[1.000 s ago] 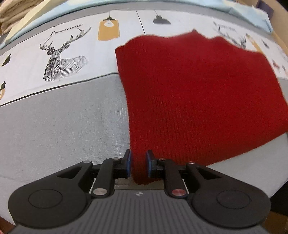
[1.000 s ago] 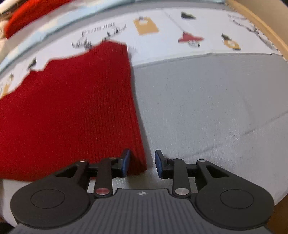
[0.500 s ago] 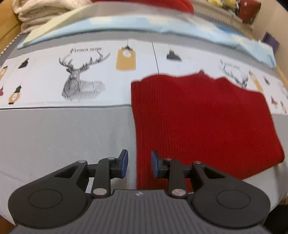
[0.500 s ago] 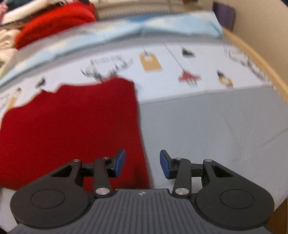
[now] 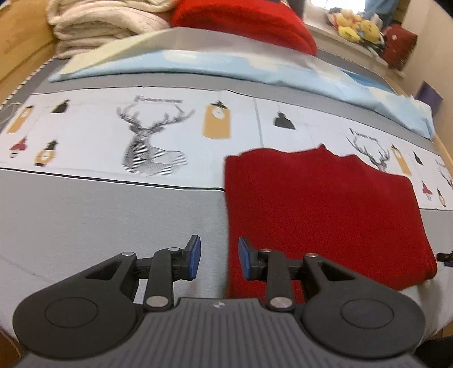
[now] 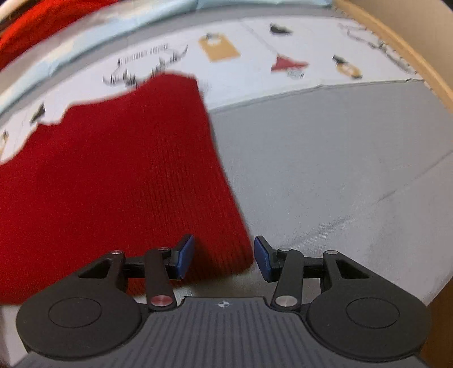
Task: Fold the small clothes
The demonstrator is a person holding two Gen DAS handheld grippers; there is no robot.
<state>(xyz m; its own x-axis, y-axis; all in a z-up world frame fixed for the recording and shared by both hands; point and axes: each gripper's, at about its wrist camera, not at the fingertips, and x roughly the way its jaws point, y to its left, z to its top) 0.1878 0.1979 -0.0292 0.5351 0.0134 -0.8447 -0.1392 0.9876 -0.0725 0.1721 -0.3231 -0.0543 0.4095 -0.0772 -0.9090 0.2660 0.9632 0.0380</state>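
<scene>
The left tool [image 5: 218, 260] is spread, its blue pads [image 5: 194, 257] holding nothing. Its gap sits over the near left edge of the red knit [image 5: 320, 209]: one pad is over grey bedcover, the other over the cloth. Whether the pads touch the fabric cannot be told.

The right tool [image 6: 223, 257] is spread wider, also holding nothing. The knit's [image 6: 119, 181] near right corner lies in the gap between its pads [image 6: 185, 254]; the right-hand pad is over bare grey cover.

The knit lies flat, folded to a rough rectangle, on the bed [image 5: 85, 220], mostly on the grey band with its far edge reaching onto the white printed strip. That far edge is uneven, with a small peak in the middle.

On the strip, a deer print [image 5: 150, 141] sits to the left of the knit. Beyond it lies a pale blue sheet [image 5: 226, 65], then a red pile [image 5: 243, 22] and cream towels [image 5: 107, 22]. Plush toys [image 5: 354, 25] sit at the far right.
</scene>
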